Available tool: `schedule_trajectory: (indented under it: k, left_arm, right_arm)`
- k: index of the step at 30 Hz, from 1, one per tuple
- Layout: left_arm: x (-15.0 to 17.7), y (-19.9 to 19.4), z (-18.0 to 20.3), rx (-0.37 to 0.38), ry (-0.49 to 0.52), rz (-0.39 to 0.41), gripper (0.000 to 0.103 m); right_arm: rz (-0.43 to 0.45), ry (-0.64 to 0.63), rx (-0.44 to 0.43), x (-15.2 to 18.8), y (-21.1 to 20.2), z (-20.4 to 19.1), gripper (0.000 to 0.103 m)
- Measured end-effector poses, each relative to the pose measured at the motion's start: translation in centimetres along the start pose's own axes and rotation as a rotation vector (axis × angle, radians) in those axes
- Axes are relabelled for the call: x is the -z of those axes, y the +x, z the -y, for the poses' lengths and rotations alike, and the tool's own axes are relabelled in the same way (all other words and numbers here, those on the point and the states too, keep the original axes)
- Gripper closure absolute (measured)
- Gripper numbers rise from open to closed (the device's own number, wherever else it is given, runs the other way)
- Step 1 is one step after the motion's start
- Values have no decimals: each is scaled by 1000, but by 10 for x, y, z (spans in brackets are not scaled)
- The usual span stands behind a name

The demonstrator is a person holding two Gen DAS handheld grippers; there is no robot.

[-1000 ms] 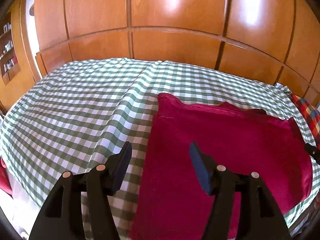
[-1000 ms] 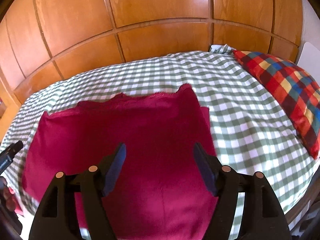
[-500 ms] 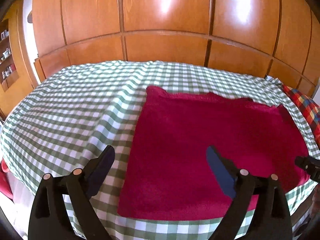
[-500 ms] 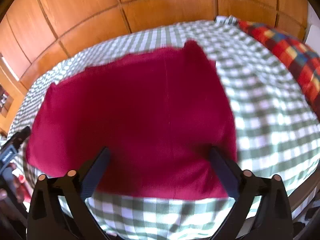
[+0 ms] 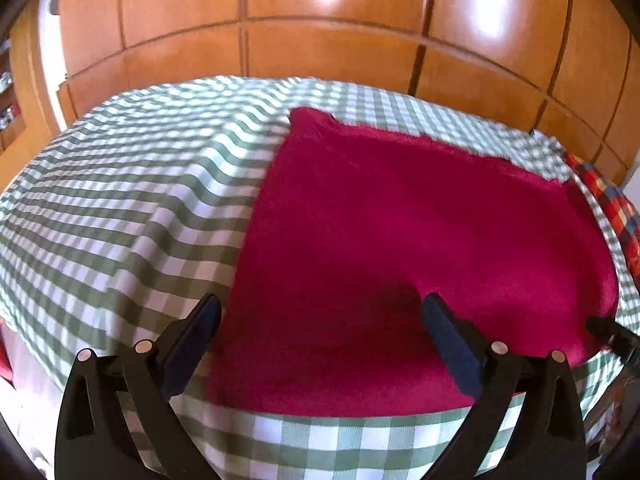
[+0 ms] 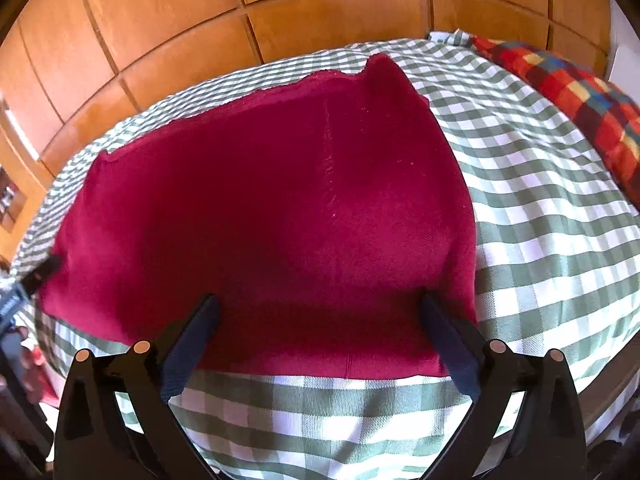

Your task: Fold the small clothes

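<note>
A dark red garment lies flat, folded into a rough rectangle, on the green-and-white checked bed cover. It also shows in the right wrist view. My left gripper is open wide and empty, above the garment's near left edge. My right gripper is open wide and empty, above the garment's near right edge. The tip of the right gripper shows at the right of the left wrist view. The left gripper's tip shows at the left of the right wrist view.
A multicoloured checked pillow lies at the right end of the bed; it also shows in the left wrist view. Wooden wardrobe panels stand behind the bed. The bed's near edge is just under the grippers.
Both grippers have opened wider and pulled back toward the bed's near edge, so the garment's near hem now shows. The garment lies as before.
</note>
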State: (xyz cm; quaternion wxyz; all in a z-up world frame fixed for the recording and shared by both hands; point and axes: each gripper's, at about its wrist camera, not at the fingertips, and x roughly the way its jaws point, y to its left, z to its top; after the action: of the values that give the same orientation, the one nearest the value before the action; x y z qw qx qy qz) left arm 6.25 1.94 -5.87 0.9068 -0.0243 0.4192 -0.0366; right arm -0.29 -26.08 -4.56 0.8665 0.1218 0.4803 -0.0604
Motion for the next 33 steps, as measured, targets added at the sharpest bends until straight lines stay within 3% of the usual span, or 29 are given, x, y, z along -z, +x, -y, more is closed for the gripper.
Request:
schedule_trajectory:
  k: [5, 11, 16, 24, 29, 33]
  left_arm:
    - [-3, -22, -6, -8, -13, 58, 3]
    - [-6, -40, 3, 4, 34, 111, 3]
    - [-11, -42, 17, 39, 65, 130, 3]
    - [-17, -33, 46, 91, 137, 105, 3]
    - [-17, -24, 63, 109, 197, 82, 3]
    - [-16, 0, 63, 209, 176, -23, 3]
  right_arm:
    - [-14, -20, 27, -4, -5, -4, 4]
    - [35, 5, -7, -8, -30, 12, 4]
    - [54, 136, -63, -12, -44, 54, 4]
    - [-30, 321, -218, -13, -13, 108, 4]
    - [-49, 288, -265, -17, 0, 102, 4]
    - [-60, 251, -306, -22, 0, 92, 13]
